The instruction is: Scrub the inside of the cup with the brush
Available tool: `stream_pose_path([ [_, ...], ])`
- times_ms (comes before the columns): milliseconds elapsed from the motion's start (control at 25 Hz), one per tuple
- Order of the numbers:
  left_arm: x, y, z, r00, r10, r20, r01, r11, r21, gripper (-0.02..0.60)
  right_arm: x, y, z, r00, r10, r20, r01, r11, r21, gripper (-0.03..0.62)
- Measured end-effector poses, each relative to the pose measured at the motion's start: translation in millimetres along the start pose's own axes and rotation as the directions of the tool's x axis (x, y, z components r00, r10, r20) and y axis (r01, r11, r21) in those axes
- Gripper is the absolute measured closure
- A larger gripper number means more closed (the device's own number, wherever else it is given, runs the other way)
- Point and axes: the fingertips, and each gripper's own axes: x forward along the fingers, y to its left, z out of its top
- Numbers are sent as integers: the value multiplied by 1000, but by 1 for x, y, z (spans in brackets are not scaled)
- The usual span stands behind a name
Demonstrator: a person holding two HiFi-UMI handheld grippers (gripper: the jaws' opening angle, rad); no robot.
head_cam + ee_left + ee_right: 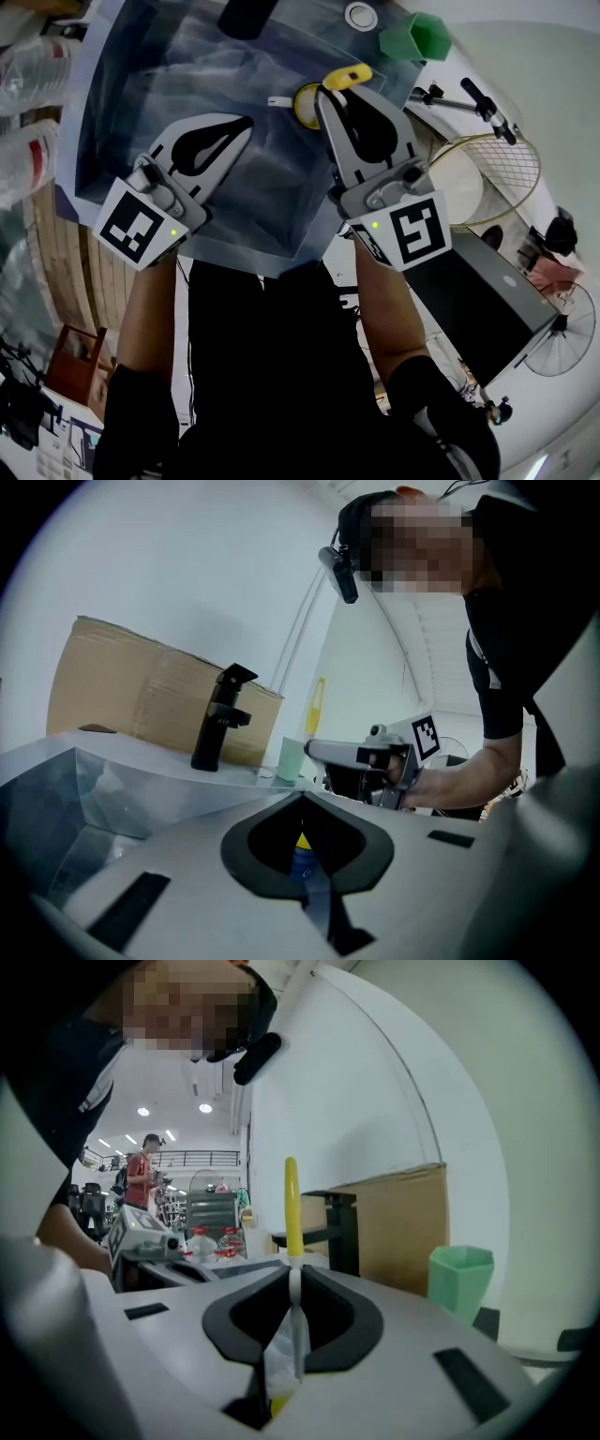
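My right gripper (323, 94) (292, 1265) is shut on a brush (347, 75) whose yellow handle (292, 1204) sticks out past the jaw tips. Pale bristles show inside the jaw opening. A yellow round piece (307, 103) sits just beside the jaw tips; I cannot tell whether it belongs to the brush. A green cup (427, 37) (459, 1279) stands upright on the counter at the sink's far right corner, apart from both grippers. My left gripper (246, 124) (302, 797) hovers over the sink with its jaws together and nothing clearly between them.
Both grippers hang over a steel sink (141, 112). A black faucet (246, 17) (217, 724) and a round drain cap (361, 15) are at its far edge. A cardboard box (141, 696) stands behind. Plastic bottles (28, 56) lie left, a wire basket (487, 173) right.
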Motion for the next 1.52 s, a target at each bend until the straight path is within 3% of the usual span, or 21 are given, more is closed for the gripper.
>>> stream_pose_path([
  [200, -1, 0, 5, 999, 6, 35, -6, 1000, -6, 566, 4, -2, -29, 999, 21, -41, -21, 1000, 5, 546],
  [400, -4, -1, -2, 1000, 6, 9, -6, 1000, -9, 566, -11, -4, 7, 1000, 5, 21, -5, 1000, 2, 546],
  [520, -2, -2, 8, 999, 1, 48, -1, 1000, -7, 566, -26, 5, 25, 998, 15, 54, -15, 1000, 1, 546],
  [880, 0, -5, 1, 1000, -4, 19, 4, 1000, -8, 566, -20, -7, -28, 999, -18, -39, 20, 999, 39, 546],
  [1000, -3, -5, -1, 1000, 0, 18, 1, 1000, -6, 566, -22, -10, -17, 999, -25, -27, 25, 999, 25, 546],
  [1200, -1, -5, 9, 998, -3, 60, 3, 1000, -4, 566, -35, -13, 22, 998, -46, 32, 49, 995, -86, 546],
  [1520, -4, -5, 0, 1000, -5, 22, 5, 1000, -3, 566, -16, -17, -29, 998, -40, -45, 39, 999, -26, 546],
])
